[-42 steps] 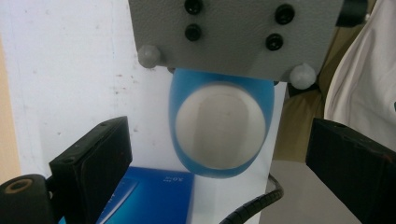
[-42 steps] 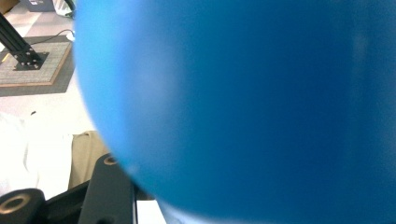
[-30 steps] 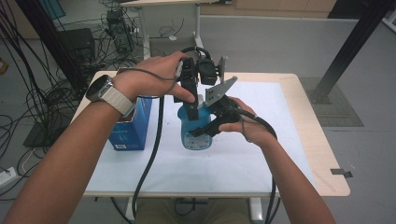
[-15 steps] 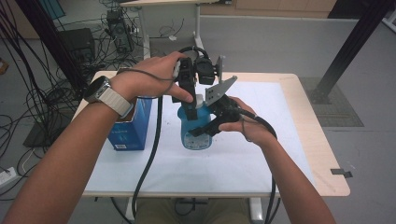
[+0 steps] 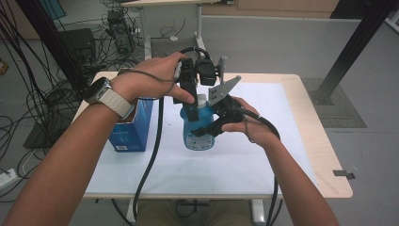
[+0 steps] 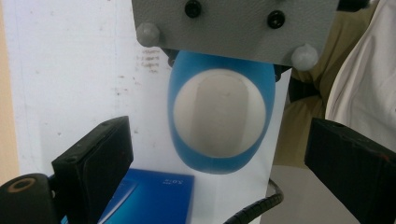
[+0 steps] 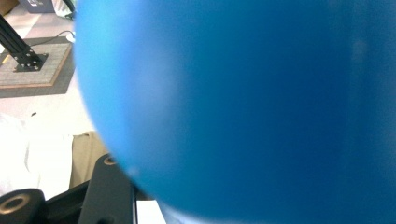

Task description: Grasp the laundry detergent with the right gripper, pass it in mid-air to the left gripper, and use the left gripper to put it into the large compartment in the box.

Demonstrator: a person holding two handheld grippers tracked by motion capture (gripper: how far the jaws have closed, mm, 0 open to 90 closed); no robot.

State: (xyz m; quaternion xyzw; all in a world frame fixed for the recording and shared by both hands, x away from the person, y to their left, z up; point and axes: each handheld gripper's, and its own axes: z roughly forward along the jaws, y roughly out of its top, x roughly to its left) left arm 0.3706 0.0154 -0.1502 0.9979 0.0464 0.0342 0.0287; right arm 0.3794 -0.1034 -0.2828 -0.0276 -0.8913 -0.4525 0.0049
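Observation:
A blue bottle (image 5: 197, 134) with a white cap (image 6: 219, 112) stands upright on the white mat. My right gripper (image 5: 209, 127) is shut on the bottle's side, and the blue body (image 7: 257, 107) presses close against its camera above one black finger (image 7: 109, 191). My left gripper (image 5: 190, 106) points straight down over the cap. In the left gripper view it (image 6: 217, 149) is open, with its jaws wide apart on either side of the bottle's top and touching nothing. The right gripper's grey plate (image 6: 233, 28) hides the bottle's far edge.
A blue carton (image 5: 131, 125) stands on the table's left part, just left of the bottle, and its top (image 6: 149, 196) lies under the left jaw. The white mat (image 5: 291, 141) covers the wooden table. Cables and a dark post stand on the floor around it.

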